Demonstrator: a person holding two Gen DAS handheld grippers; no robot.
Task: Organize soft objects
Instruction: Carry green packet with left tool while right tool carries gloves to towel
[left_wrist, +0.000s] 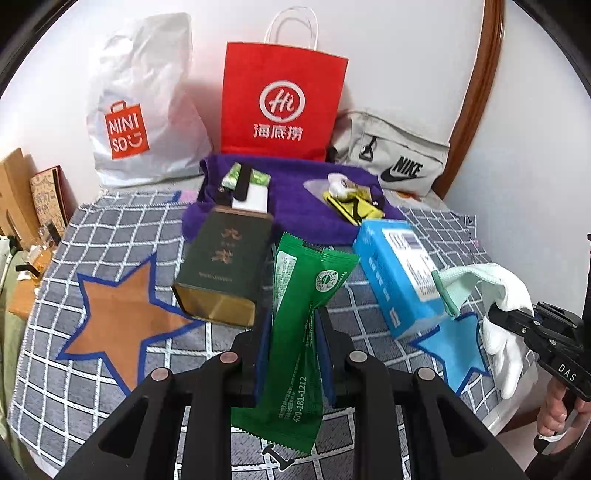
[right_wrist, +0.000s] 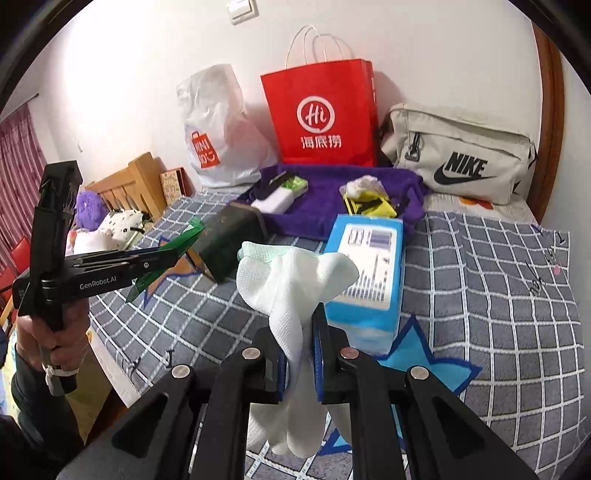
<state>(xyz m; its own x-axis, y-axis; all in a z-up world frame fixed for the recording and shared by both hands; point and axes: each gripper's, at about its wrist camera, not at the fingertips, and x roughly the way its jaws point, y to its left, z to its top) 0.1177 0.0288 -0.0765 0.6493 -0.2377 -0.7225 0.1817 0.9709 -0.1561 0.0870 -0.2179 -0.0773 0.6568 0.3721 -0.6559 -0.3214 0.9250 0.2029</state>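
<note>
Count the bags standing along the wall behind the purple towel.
3: a white plastic Miniso bag on the left, a red paper bag with white handles in the middle, a beige fabric Nike bag on the right. More could be hidden behind them.

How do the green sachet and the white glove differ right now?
The green sachet is printed foil, flat and stiff, clamped in the left gripper. The white glove is plain knit fabric, limp and drooping over the right gripper. The sachet keeps its shape; the glove bunches. Both are held off the checked blanket.
</note>
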